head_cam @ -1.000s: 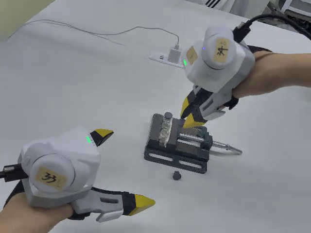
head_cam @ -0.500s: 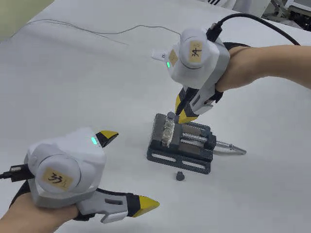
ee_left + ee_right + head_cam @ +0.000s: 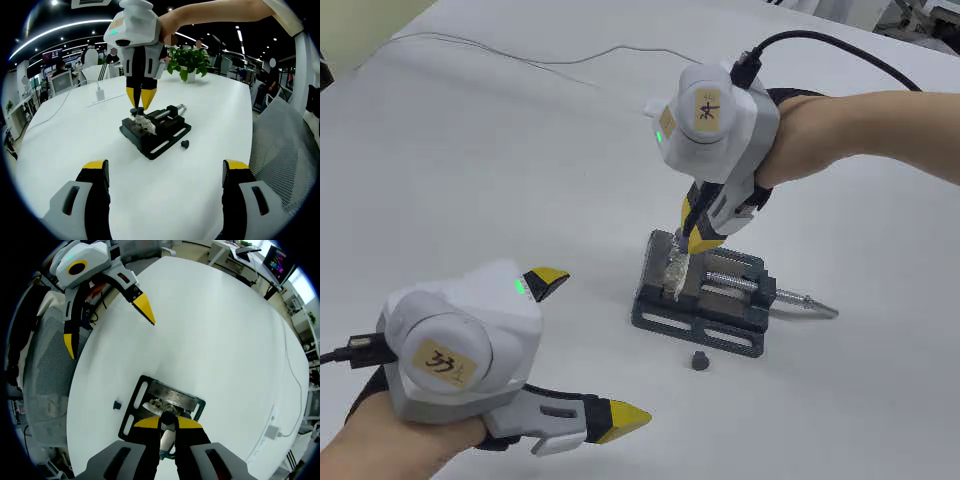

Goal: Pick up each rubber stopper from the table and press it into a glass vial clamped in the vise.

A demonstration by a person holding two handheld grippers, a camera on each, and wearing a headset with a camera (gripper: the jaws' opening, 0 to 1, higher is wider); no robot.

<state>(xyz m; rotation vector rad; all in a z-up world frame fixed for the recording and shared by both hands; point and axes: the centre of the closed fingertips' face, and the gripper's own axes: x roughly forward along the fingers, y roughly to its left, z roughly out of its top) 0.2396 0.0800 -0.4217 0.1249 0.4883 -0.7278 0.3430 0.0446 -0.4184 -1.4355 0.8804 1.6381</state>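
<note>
Left gripper [image 3: 588,348]: jaws spread wide, empty, held over the white table [image 3: 470,150], well apart from the work. Centre: black metal bench vise [image 3: 720,310] clamping a clear glass vial [image 3: 675,268]. A small dark rubber stopper [image 3: 699,361] lies loose near the vise base. Right gripper [image 3: 692,240], jaws pressed together, has descended from beside the vise onto a second dark stopper [image 3: 136,110] at the vial mouth — pressing appears under way.

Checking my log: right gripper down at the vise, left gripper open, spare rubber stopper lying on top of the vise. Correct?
One slip: the spare rubber stopper lies on the table beside the vise's base, not on top of it, as the head view shows. The right gripper at the vise and the open left gripper stand.
</note>
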